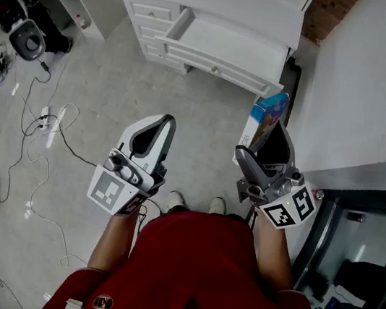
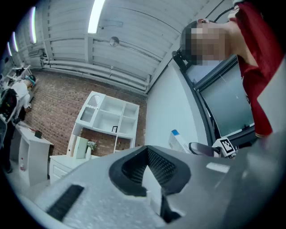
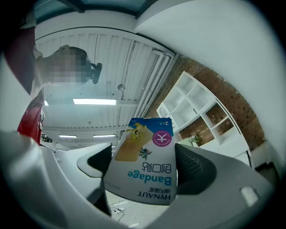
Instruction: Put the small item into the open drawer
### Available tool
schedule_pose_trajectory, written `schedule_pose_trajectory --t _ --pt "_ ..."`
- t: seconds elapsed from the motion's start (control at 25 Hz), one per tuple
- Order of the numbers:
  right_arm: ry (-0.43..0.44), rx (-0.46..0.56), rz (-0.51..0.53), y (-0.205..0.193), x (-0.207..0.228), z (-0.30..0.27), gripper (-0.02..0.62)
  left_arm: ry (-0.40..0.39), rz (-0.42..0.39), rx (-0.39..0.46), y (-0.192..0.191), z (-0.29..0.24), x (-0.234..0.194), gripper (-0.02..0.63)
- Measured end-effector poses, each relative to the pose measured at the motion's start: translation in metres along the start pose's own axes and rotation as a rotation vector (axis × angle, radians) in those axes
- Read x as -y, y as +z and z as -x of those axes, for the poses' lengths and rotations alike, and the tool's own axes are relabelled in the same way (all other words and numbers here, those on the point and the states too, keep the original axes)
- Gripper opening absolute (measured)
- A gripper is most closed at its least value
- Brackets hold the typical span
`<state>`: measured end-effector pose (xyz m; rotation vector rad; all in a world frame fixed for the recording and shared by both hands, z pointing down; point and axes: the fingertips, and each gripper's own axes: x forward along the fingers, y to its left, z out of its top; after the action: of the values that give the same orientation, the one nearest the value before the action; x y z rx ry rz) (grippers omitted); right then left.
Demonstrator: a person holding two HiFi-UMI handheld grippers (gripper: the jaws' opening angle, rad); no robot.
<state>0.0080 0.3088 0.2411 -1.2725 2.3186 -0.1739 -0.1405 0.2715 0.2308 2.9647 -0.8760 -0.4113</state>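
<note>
Two grippers up in front of the person, and only one is working. From the head view, the right gripper (image 1: 266, 149) carries the bandage box (image 1: 265, 118) standing on end, well clear of the floor and out ahead of the person's feet. The open drawer (image 1: 230, 42) sits further on, pulled out of the white dresser (image 1: 219, 0), and its bare inside shows. The box is well apart from it, so my read is that this is the carry, with the drop not yet begun. The left gripper (image 1: 169, 123) hangs alongside, out of the box's way.

Over to the left gripper view: the left gripper (image 2: 147, 154) has its dark pads (image 2: 167, 167) meeting at the tips, nothing between them. Kept closed and idle, I'd say, since one gripper is enough for so light a thing. Off to the right the box (image 2: 178, 141) shows, with the white shelf unit (image 2: 109, 118) on the brick wall beyond.

Now the right gripper view: the right gripper (image 3: 145, 163) has its jaws spread wide and clamped on the box (image 3: 145, 179), one pad (image 3: 192, 165) on each side. The printed face looks straight at the camera, upside down. Gripping across the width keeps the flat box from swinging, and I judge it should slip in cleanly once it is over the drawer and the jaws let go
</note>
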Motion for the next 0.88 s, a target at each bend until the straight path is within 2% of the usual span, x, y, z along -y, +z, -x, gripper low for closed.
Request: schedule_pose_trajectory --t 0.36,0.64,0.88 --pt "-0.011 0.04 -0.017 -0.004 -0.004 -0.007 0.451 -0.002 0.002 0.008 0.0 0.013 -0.015 0.002" --pt "-0.049 0.039 0.009 -0.019 -0.004 -0.034 0.451 0.008 0.002 0.026 0.01 0.036 -0.056 0.002" --pt "-0.085 -0.004 0.051 -0.03 0.006 -0.063 0.451 0.019 0.021 0.028 0.011 0.044 -0.097 0.002"
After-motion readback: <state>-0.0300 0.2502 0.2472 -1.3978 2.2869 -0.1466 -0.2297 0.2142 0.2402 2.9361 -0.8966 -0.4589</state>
